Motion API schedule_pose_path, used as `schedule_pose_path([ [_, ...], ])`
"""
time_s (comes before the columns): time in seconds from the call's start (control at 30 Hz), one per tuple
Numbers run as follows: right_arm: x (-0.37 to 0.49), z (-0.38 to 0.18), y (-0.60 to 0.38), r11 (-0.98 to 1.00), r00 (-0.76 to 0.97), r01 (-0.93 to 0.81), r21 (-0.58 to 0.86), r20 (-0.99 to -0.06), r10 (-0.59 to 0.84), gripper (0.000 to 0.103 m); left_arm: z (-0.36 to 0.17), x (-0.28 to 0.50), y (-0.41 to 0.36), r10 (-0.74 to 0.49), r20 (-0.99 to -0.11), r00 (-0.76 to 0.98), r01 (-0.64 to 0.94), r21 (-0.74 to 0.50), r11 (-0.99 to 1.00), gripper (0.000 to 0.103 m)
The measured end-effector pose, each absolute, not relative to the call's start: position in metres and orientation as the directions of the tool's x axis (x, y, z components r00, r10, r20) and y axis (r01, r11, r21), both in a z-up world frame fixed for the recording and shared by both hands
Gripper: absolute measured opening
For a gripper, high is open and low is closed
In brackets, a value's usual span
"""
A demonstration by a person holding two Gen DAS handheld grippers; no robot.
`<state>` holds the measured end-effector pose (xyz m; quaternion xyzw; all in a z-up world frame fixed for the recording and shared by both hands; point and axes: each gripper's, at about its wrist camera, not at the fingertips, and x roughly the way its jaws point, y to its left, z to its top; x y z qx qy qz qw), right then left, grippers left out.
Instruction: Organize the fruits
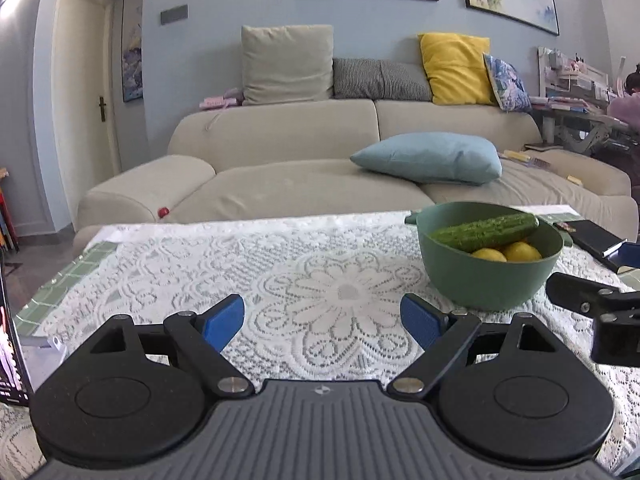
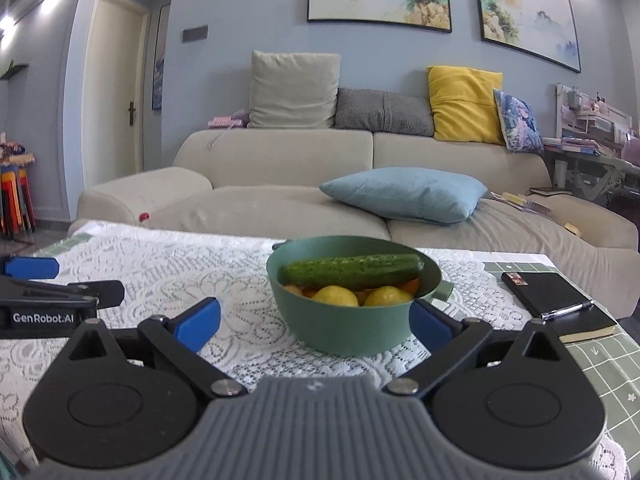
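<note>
A green bowl [image 1: 480, 284] stands on the lace-covered table, right of centre in the left wrist view and at centre in the right wrist view [image 2: 344, 328]. A green cucumber [image 1: 486, 231] [image 2: 354, 270] lies across its top over yellow lemons [image 1: 522, 251] [image 2: 335, 295] and some orange fruit [image 2: 412, 286]. My left gripper [image 1: 322, 322] is open and empty, low over the table, left of the bowl. My right gripper [image 2: 316, 322] is open and empty, just in front of the bowl, its fingers either side of the bowl's near wall.
A black notebook with a pen [image 2: 560, 304] lies on the table right of the bowl, also in the left wrist view [image 1: 596, 240]. A beige sofa with cushions [image 2: 404, 194] stands behind the table. A dark box [image 1: 12, 332] stands at the left edge.
</note>
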<state>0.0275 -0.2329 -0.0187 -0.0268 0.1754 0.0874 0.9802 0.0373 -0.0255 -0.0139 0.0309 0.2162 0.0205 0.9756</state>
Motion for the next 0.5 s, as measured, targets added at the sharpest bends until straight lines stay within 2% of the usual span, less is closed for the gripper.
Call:
schedule_pose_path([
  [0.27, 0.044, -0.028, -0.230, 0.979, 0.873, -0.197, 0.052, -0.445, 0.199, 0.099, -0.022, 0.039, -0.023, 0.048, -0.459, 0.887, -0.020, 0.067, 0.998, 0.103],
  [0.5, 0.042, -0.029, -0.230, 0.980, 0.873, -0.192, 0.046, -0.447, 0.192, 0.099, -0.027, 0.043, -0.024, 0.040, -0.493, 0.869, -0.013, 0.058, 0.998, 0.103],
])
